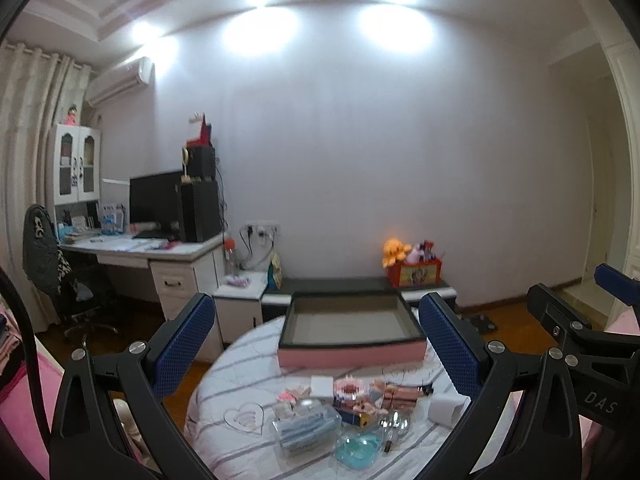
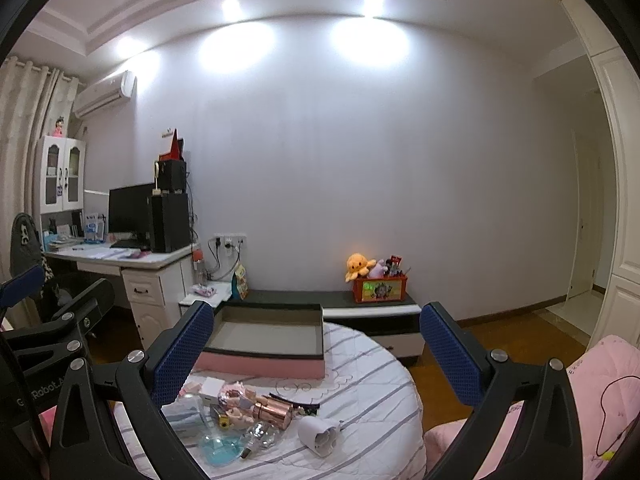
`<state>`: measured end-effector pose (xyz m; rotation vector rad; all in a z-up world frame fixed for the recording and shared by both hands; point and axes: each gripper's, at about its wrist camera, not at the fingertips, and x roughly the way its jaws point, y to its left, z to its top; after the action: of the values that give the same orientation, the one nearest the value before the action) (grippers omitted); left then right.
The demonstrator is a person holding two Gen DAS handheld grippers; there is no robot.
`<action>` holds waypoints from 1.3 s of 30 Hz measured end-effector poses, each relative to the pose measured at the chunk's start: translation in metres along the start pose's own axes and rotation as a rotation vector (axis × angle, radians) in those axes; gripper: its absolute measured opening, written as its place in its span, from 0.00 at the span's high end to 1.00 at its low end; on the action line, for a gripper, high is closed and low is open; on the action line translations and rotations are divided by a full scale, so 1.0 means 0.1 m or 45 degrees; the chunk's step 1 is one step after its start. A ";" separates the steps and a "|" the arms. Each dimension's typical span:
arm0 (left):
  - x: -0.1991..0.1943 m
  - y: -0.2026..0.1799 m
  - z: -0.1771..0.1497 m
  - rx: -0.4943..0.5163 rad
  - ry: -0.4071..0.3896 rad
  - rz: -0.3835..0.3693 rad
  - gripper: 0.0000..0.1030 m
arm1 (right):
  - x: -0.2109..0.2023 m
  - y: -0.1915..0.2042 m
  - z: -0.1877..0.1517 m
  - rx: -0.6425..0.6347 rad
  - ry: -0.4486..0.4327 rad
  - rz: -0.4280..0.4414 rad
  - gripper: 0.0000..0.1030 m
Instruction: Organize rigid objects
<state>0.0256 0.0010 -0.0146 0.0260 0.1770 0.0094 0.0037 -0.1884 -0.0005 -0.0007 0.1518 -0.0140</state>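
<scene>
Right wrist view: both tongs hang wide open, empty, above the clutter.
The rose-gold tube (image 2: 274, 407) lies on the bed (image 2: 372, 392) near the pink box (image 2: 264, 366); probably rigid, slick, roll-prone, so grip its middle crosswise.

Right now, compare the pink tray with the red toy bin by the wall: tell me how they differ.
The pink tray is shallow and wide; the red toy bin is deeper and narrower. The pink tray is empty, while the red toy bin is stuffed with toys, an orange plush octopus among them. The pink tray sits on the striped round bed; the red toy bin stands on the low cabinet. Both are open-topped.
</scene>
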 end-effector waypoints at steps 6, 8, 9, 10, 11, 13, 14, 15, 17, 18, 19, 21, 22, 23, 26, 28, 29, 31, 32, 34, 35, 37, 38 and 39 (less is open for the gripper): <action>0.49 -0.04 -0.38 0.009 0.191 -0.058 0.00 | 0.40 -0.02 -0.35 -0.024 0.142 0.007 0.00; 0.67 -0.06 -0.57 0.003 0.280 -0.091 0.00 | 0.53 -0.02 -0.52 -0.034 0.200 0.005 0.00; 0.75 -0.07 -0.64 0.000 0.321 -0.101 0.00 | 0.60 -0.04 -0.60 -0.034 0.227 0.006 0.00; 0.82 -0.07 -0.71 -0.004 0.358 -0.107 0.00 | 0.66 -0.05 -0.68 -0.035 0.255 0.006 0.00; 0.89 -0.07 -0.80 -0.008 0.395 -0.110 0.00 | 0.74 -0.06 -0.77 -0.040 0.295 0.004 0.00; 1.02 -0.07 -0.98 -0.010 0.462 -0.109 0.00 | 0.87 -0.08 -0.94 -0.049 0.366 0.003 0.00; 1.10 -0.09 -1.10 -0.013 0.509 -0.109 0.00 | 0.92 -0.09 -1.01 -0.054 0.396 0.003 0.00; 1.13 -0.10 -1.16 -0.014 0.533 -0.110 0.00 | 0.97 -0.10 -1.08 -0.054 0.424 0.003 0.00; 1.21 -0.12 -1.33 -0.001 0.591 -0.119 0.00 | 1.06 -0.14 -1.25 -0.052 0.484 0.004 0.00; 1.25 -0.13 -1.40 0.010 0.613 -0.119 0.00 | 1.09 -0.16 -1.31 -0.052 0.506 0.005 0.00; 1.27 -0.16 -1.48 0.034 0.629 -0.104 0.00 | 1.12 -0.19 -1.37 -0.050 0.529 0.007 0.00; 1.22 -0.21 -1.52 0.111 0.594 -0.060 0.00 | 1.17 -0.24 -1.49 -0.044 0.569 0.013 0.00; 1.21 -0.24 -1.54 0.143 0.589 -0.060 0.00 | 1.20 -0.26 -1.53 -0.038 0.580 0.017 0.00; 1.20 -0.29 -1.56 0.174 0.582 -0.061 0.00 | 1.21 -0.29 -1.57 -0.028 0.590 0.024 0.00; 1.16 -0.33 -1.56 0.205 0.563 -0.063 0.00 | 1.28 -0.34 -1.65 -0.006 0.614 0.039 0.00; 1.10 -0.26 -1.56 0.174 0.543 -0.089 0.00 | 1.33 -0.34 -1.70 -0.008 0.627 0.042 0.00; 1.09 -0.19 -1.54 0.156 0.533 -0.094 0.00 | 1.34 -0.34 -1.70 -0.008 0.632 0.047 0.00; 1.09 -0.09 -1.54 0.130 0.525 -0.094 0.00 | 1.35 -0.35 -1.71 -0.005 0.635 0.054 0.00; 1.11 -0.03 -1.55 0.113 0.523 -0.083 0.00 | 1.37 -0.36 -1.72 -0.002 0.635 0.057 0.00; 1.17 0.09 -1.57 0.073 0.538 -0.069 0.00 | 1.40 -0.36 -1.74 0.007 0.638 0.066 0.00; 1.20 0.15 -1.59 0.051 0.556 -0.068 0.00 | 1.43 -0.37 -1.74 0.007 0.645 0.067 0.00; 1.26 0.26 -1.63 0.010 0.585 -0.086 0.00 | 1.50 -0.36 -1.77 0.002 0.662 0.065 0.00; 1.28 0.28 -1.65 0.005 0.593 -0.083 0.00 | 1.52 -0.36 -1.78 0.002 0.664 0.064 0.00; 1.31 0.31 -1.66 0.002 0.605 -0.068 0.00 | 1.54 -0.36 -1.78 0.002 0.667 0.068 0.00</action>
<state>0.1255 0.0379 -0.2001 0.0206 0.6524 -0.0379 0.1286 -0.2261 -0.1999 0.0089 0.6753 0.0399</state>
